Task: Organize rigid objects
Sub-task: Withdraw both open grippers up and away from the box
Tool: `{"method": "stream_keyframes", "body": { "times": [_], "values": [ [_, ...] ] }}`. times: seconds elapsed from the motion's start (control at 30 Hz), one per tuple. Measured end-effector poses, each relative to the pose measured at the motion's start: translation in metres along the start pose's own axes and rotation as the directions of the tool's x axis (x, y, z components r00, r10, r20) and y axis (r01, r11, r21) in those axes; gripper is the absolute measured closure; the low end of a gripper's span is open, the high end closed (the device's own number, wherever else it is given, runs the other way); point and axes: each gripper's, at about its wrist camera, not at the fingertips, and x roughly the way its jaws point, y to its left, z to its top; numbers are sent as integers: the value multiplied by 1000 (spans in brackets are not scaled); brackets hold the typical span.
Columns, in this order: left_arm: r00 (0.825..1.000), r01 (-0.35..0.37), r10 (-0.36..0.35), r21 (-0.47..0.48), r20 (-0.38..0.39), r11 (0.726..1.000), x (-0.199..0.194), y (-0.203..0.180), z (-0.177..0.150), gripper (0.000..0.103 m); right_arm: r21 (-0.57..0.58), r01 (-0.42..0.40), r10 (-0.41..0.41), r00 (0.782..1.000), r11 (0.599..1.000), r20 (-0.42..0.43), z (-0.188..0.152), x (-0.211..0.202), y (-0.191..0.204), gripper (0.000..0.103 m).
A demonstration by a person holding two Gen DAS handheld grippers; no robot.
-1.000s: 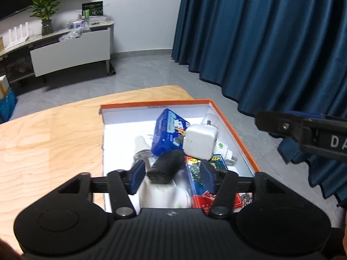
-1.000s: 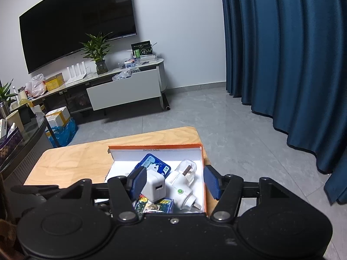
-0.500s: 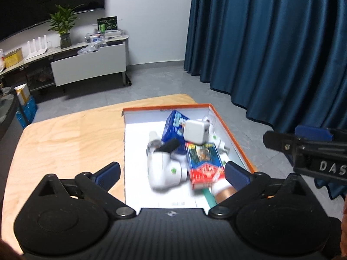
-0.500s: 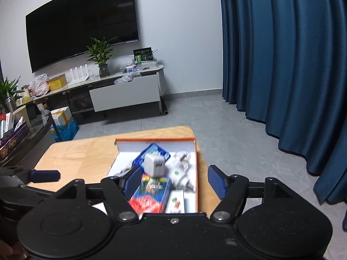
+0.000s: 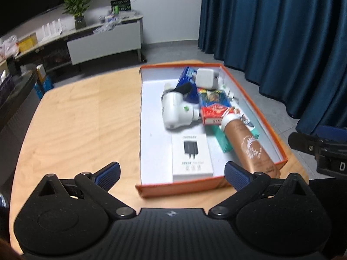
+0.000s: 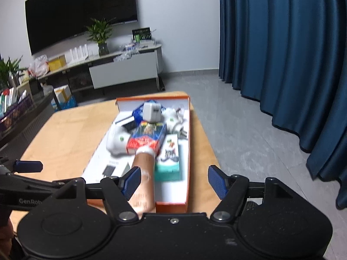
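An orange box (image 5: 182,187) with a white inside stands on the wooden table (image 5: 82,125). In it lie a white rounded device (image 5: 175,110) with a black part, a flat white charger box (image 5: 192,158), a red and blue carton (image 5: 213,106), a white plug cube (image 5: 205,79), a teal carton (image 5: 225,140) and a copper tube (image 5: 249,147) leaning over the near rim. My left gripper (image 5: 172,174) hangs open before the box's near wall, holding nothing. My right gripper (image 6: 173,182) is open over the near right corner of the box (image 6: 171,208), with the copper tube (image 6: 144,169) beside its left finger.
Blue curtains (image 5: 282,32) hang close on the right past the table edge. A low white media cabinet (image 6: 123,71) with a potted plant (image 6: 100,34) and a wall screen stand far behind. Each gripper shows at the side of the other's view.
The left gripper has opened wide and let go of the white device, which now lies in the box. Both grippers have drawn back toward the box's near end; the right jaws widened a little.
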Motion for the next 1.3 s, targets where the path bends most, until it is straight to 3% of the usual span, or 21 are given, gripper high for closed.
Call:
{"method": "stream_keyframes", "body": {
  "times": [0.6,1.3],
  "values": [
    [999,-34,33,-7,-22,999,-2,2,-8,0,-3,-8,8,998,1000,-54,-13,7,4,22],
    [999,-40,40,-34,-5,999,-5,7,-4,0,-22,1,-2,999,1000,-52,-10,9,11,22]
  ]
}}
